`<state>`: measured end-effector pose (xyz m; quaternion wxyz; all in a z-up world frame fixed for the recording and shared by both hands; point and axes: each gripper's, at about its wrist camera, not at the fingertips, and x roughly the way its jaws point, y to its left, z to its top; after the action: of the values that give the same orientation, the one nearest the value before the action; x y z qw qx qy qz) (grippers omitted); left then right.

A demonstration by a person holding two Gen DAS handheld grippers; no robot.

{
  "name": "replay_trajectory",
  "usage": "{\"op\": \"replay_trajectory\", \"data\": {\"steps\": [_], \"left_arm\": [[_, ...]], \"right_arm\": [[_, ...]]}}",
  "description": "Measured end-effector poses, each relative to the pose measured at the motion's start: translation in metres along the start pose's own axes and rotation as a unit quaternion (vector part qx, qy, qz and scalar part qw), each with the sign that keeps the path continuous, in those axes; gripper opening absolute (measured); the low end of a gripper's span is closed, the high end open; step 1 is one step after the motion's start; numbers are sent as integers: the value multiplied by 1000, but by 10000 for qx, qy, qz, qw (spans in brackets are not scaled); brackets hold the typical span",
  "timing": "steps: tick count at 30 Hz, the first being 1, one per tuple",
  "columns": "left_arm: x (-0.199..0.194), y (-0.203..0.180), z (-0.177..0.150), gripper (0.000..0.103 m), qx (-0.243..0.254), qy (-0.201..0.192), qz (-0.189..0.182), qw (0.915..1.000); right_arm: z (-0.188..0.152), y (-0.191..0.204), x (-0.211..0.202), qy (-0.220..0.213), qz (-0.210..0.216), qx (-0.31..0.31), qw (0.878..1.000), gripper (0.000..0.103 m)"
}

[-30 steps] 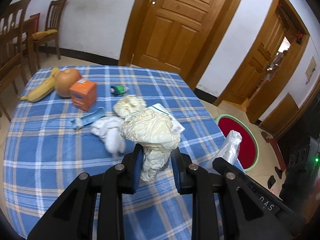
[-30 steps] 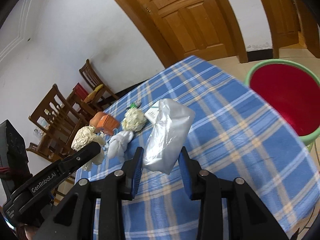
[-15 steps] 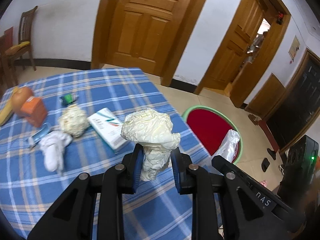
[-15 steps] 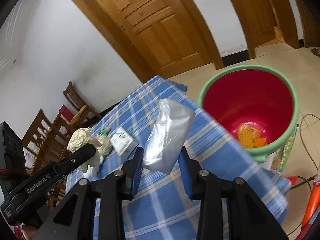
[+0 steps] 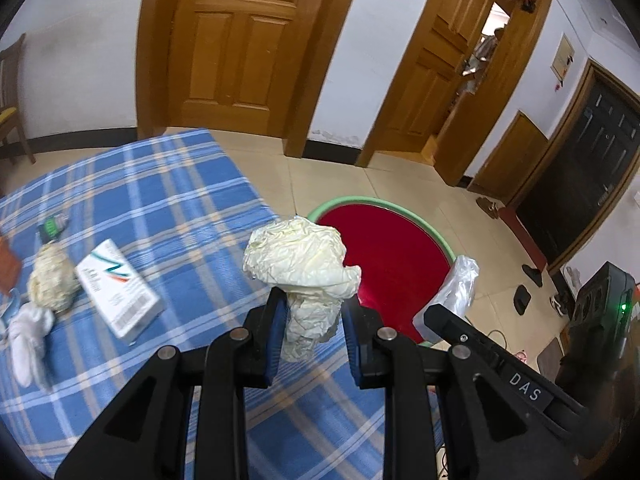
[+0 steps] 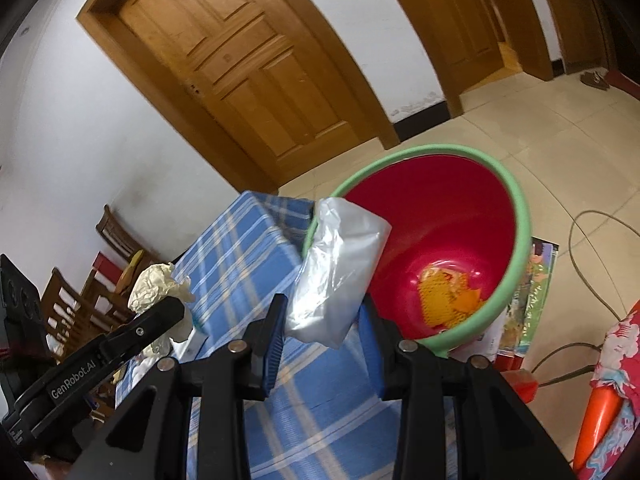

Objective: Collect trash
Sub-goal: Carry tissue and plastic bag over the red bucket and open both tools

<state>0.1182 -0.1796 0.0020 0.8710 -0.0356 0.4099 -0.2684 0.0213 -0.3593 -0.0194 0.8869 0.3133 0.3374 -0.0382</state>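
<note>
Both loads are clamped: left gripper (image 5: 312,312) pinches a crumpled cream paper wad (image 5: 300,264), right gripper (image 6: 322,328) a clear plastic bag (image 6: 340,276). Neither's properly over the red bin (image 6: 520,216) beside the surface (image 5: 160,208), so letting go here probably drops them on the floor.

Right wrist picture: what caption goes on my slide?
Right gripper carries a clear plastic bag toward the red bin beside the checked table.

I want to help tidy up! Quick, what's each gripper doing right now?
Left gripper: closed on the crumpled cream paper.
Right gripper: closed on the clear plastic bag.
</note>
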Motion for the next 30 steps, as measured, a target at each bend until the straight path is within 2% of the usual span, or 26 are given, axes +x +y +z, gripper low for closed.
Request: {"op": "replay_trajectory", "data": {"steps": [11, 19, 26, 30], "left_arm": [[54, -39, 14, 26, 342, 300, -127, 9989], [83, -49, 19, 26, 393, 500, -152, 9979], [87, -53, 21, 50, 349, 532, -70, 9979], [84, -52, 20, 52, 337, 508, -38, 9981]], "right_arm": [[18, -42, 17, 62, -288, 301, 9991, 38], [30, -64, 35, 239, -467, 463, 9975, 39], [36, -73, 42, 338, -441, 581, 9968, 42], [35, -75, 40, 309, -384, 617, 9969, 43]]}}
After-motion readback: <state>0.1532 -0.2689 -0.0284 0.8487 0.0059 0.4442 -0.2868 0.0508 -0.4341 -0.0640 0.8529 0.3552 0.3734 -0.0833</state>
